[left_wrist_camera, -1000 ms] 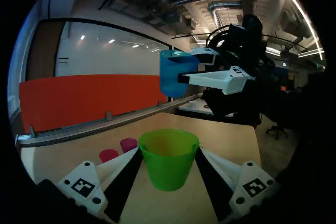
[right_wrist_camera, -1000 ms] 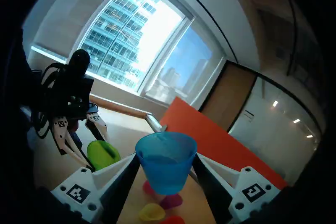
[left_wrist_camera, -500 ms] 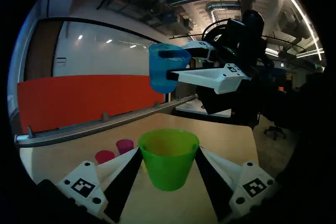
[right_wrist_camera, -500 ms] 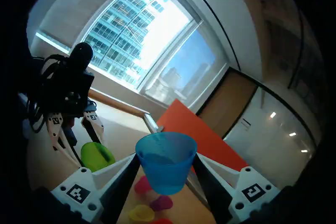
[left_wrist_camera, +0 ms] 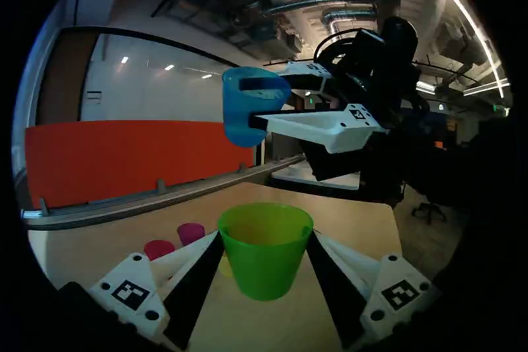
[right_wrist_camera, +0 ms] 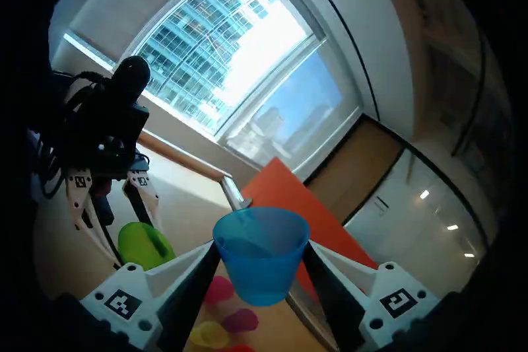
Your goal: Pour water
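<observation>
A green cup [left_wrist_camera: 265, 253] sits upright between the fingers of my left gripper [left_wrist_camera: 265, 259], which is shut on it just above the wooden table [left_wrist_camera: 343, 216]. High above and behind it, my right gripper [left_wrist_camera: 264, 104] holds a blue cup [left_wrist_camera: 249, 113] with water in it. In the right gripper view the blue cup [right_wrist_camera: 261, 259] is clamped between my right gripper's [right_wrist_camera: 261, 263] fingers, tilted relative to the room. The green cup [right_wrist_camera: 140, 245] and the left gripper [right_wrist_camera: 115, 220] appear lower left there.
Small pink [left_wrist_camera: 157, 248] and magenta [left_wrist_camera: 191, 232] cups stand on the table at the left, a yellow one partly hidden behind the green cup. An orange wall panel [left_wrist_camera: 125, 157] runs along the table's far side. Coloured cups [right_wrist_camera: 228, 319] lie below the blue cup.
My right gripper has carried the blue cup up and to the left, nearer over the green cup, and tilted further. The left gripper and green cup have stayed put.
</observation>
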